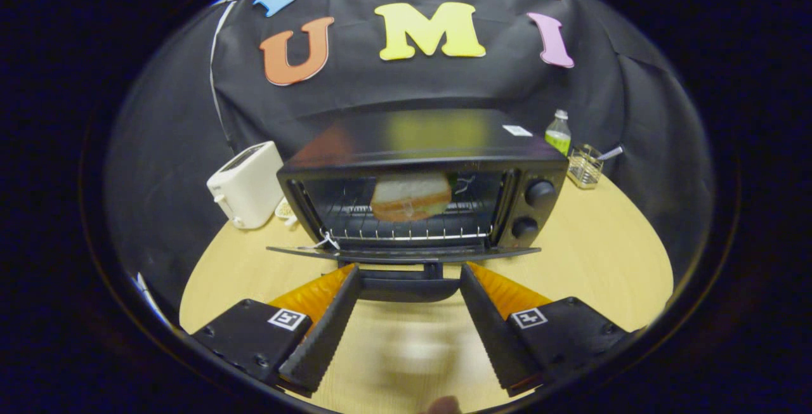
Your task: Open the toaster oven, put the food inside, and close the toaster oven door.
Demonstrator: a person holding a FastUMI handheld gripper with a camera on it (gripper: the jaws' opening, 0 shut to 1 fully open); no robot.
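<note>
A black toaster oven (425, 192) stands on the wooden table (590, 255) just ahead of me. Its door (403, 253) hangs down flat and open, with the dark handle (409, 288) pointing toward me. A sandwich (411, 196) lies on the wire rack (406, 227) inside the oven. My gripper (410, 269) is open, its fingertips set wide on either side of the door handle without pressing on it. Nothing is held between the fingers.
A white pop-up toaster (246, 184) stands to the left of the oven. Behind the oven's right side are a green bottle (558, 132) and a small wire basket (585, 165). Bare table top lies to the right of the oven.
</note>
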